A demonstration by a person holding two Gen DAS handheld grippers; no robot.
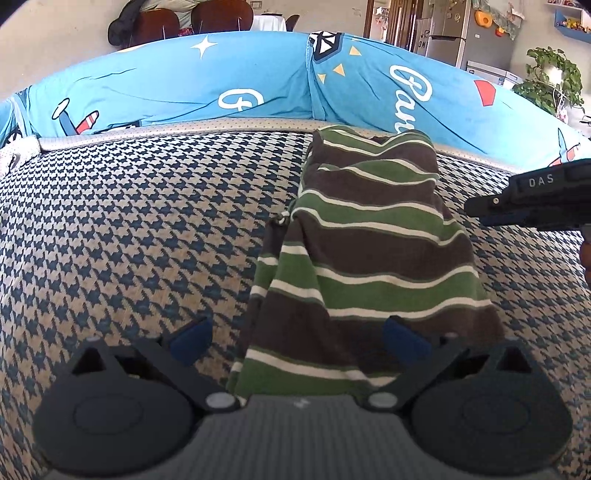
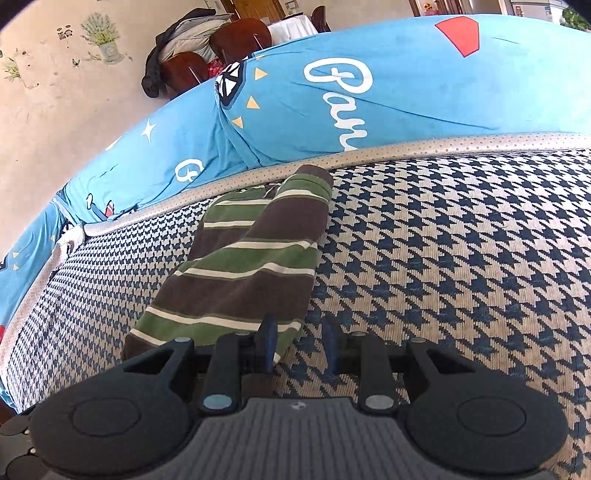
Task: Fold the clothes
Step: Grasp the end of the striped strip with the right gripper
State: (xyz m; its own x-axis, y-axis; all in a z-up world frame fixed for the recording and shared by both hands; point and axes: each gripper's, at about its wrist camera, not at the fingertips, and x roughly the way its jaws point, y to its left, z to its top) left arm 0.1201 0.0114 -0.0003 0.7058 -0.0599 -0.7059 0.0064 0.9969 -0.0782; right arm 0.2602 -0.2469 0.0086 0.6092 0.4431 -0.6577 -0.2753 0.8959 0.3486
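A green, brown and white striped garment (image 1: 369, 236) lies folded into a long strip on the houndstooth cushion (image 1: 129, 240), running away toward the blue backrest. My left gripper (image 1: 299, 339) is open wide over the strip's near end, its right fingertip (image 1: 406, 341) above the cloth. In the right wrist view the same garment (image 2: 243, 266) lies to the left. My right gripper (image 2: 298, 341) hovers at its near right corner with a narrow gap and nothing pinched. Its left fingertip (image 2: 267, 339) is over the cloth's edge and the other over bare cushion.
Blue printed cushions (image 1: 221, 85) form the backrest behind a grey piped edge (image 1: 184, 129). The right gripper's black body (image 1: 535, 199) reaches in from the right of the left wrist view. Wooden chairs (image 2: 221, 44), a fridge (image 1: 465, 33) and a plant (image 1: 550, 77) stand behind.
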